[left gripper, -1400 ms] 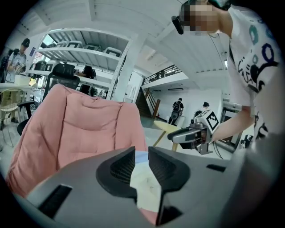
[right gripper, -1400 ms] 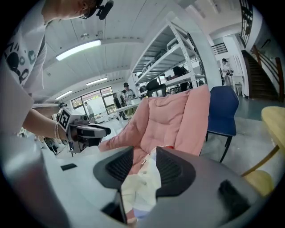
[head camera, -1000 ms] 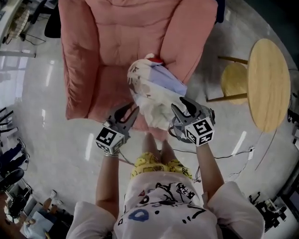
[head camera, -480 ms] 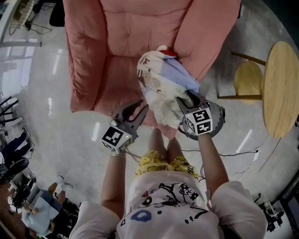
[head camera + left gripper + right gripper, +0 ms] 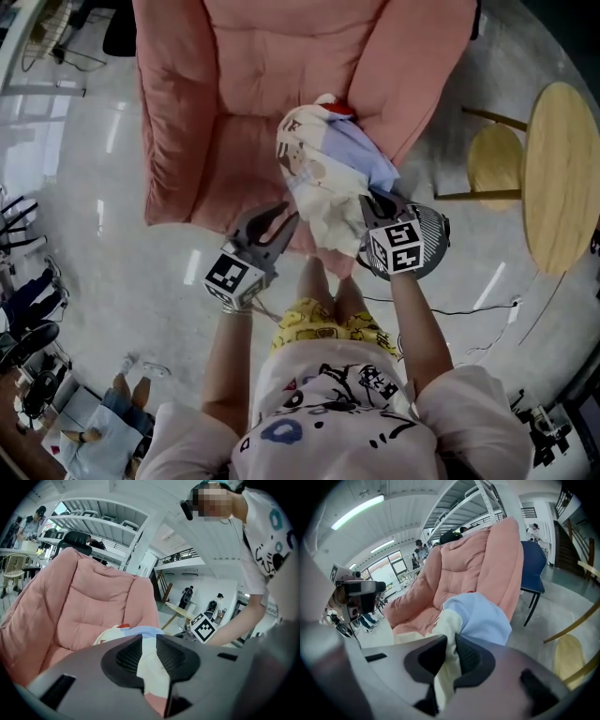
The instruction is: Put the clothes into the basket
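Grabbing step: jaws of my right gripper point(image 5: 380, 202) are just closing, now pinching the clothes point(image 5: 323, 173); left gripper point(image 5: 276, 218) is hanging open alongside. Next: lifting into the basket point(image 5: 439, 236) beside right jaws.

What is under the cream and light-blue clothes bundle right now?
The cream and light-blue clothes bundle lies on the pink padded armchair seat, its front end overhanging beside the striped round basket on the floor. Anything beneath the bundle is covered.

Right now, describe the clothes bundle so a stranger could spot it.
Find the big pink armchair. At the front of its seat lies the clothes bundle, cream and pale blue with a red patch on top. It is the only loose fabric there, and the right gripper has just closed on it.
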The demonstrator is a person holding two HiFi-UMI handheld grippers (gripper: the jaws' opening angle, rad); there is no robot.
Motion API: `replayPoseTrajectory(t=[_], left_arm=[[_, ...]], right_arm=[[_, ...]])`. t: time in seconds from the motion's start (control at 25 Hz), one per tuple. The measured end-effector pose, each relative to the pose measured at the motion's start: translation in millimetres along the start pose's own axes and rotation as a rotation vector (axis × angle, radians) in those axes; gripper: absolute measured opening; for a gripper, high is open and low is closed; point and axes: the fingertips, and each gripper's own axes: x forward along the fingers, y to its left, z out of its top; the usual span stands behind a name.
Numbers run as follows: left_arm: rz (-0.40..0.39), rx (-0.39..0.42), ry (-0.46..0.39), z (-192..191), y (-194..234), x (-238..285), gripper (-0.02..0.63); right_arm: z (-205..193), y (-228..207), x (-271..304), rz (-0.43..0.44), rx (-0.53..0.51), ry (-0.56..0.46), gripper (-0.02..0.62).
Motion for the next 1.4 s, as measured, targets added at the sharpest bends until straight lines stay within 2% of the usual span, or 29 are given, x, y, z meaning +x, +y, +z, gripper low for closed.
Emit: replayPoseTrajectory(t=[0.2, 0.4, 0.64, 0.84, 1.16, 1.4], left_arm=[[-0.014, 0.007, -0.026, 21, 3, -5, 0.084], [-0.031, 0.044, -0.055, 42, -15, -19, 0.084], [-0.046, 0.062, -0.091, 76, -22, -36, 0.084], [-0.087, 0.095, -0.125, 102, -36, -49, 0.084], [-0.141, 0.145, -0.158, 131, -61, -69, 0.084], [-0.152, 0.189, -0.180, 149, -80, -77, 0.084]], right_arm=[[23, 15, -9, 0.026, -0.009, -0.021, 0.052], [39, 36, -43, 0.041, -0.029, -0.080, 0.051], [79, 57, -80, 0.054, -0.038, -0.155, 0.051], [114, 81, -115, 0.065, -0.087, -0.236, 0.051], [161, 105, -183, 0.035, -0.114, -0.382, 0.051], [187, 111, -236, 0.010, -0.140, -0.490, 0.051]])
